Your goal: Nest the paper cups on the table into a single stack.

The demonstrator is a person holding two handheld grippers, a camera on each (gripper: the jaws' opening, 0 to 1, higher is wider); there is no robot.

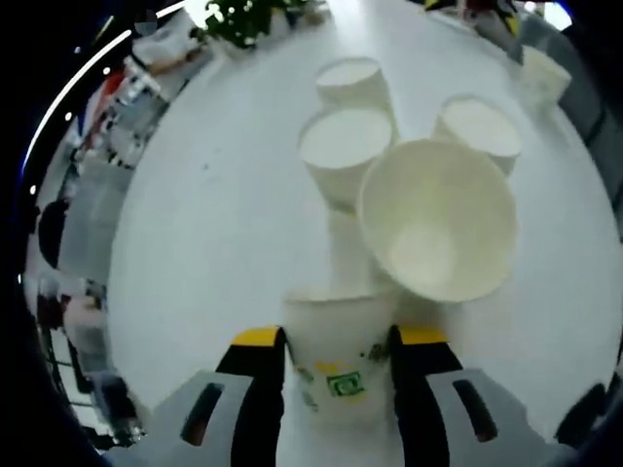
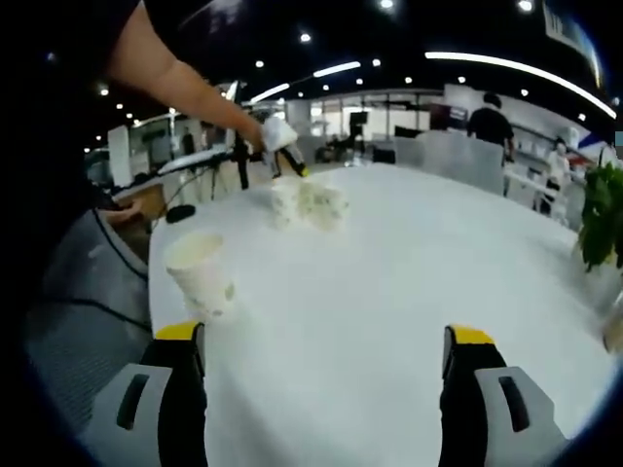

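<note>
In the left gripper view, a paper cup (image 1: 339, 365) with a green mark on its side is pinched between the two jaws of the left gripper (image 1: 338, 379). A second cup (image 1: 438, 219) is seen just ahead of it, tilted so that its open mouth faces the camera; whether it touches the held cup or the table cannot be told. Behind it, three more cups are stood upright on the white table (image 1: 224, 233): a near cup (image 1: 343, 151), a far cup (image 1: 352, 83) just behind it, and a right cup (image 1: 479, 128). A further cup (image 1: 541, 76) is placed well apart near the far right edge. A plant (image 1: 243, 19) is seen at the table's far end.

In the right gripper view, the right gripper (image 2: 326, 375) is held spread wide above the table (image 2: 389, 292), with nothing between its jaws. A lone cup (image 2: 201, 274) is stood just beyond the left jaw, near the table edge. Farther off, a cluster of cups (image 2: 307, 204) is seen, and a person's arm (image 2: 180, 83) is stretched towards it. A plant (image 2: 602, 219) is seen at the right.
</note>
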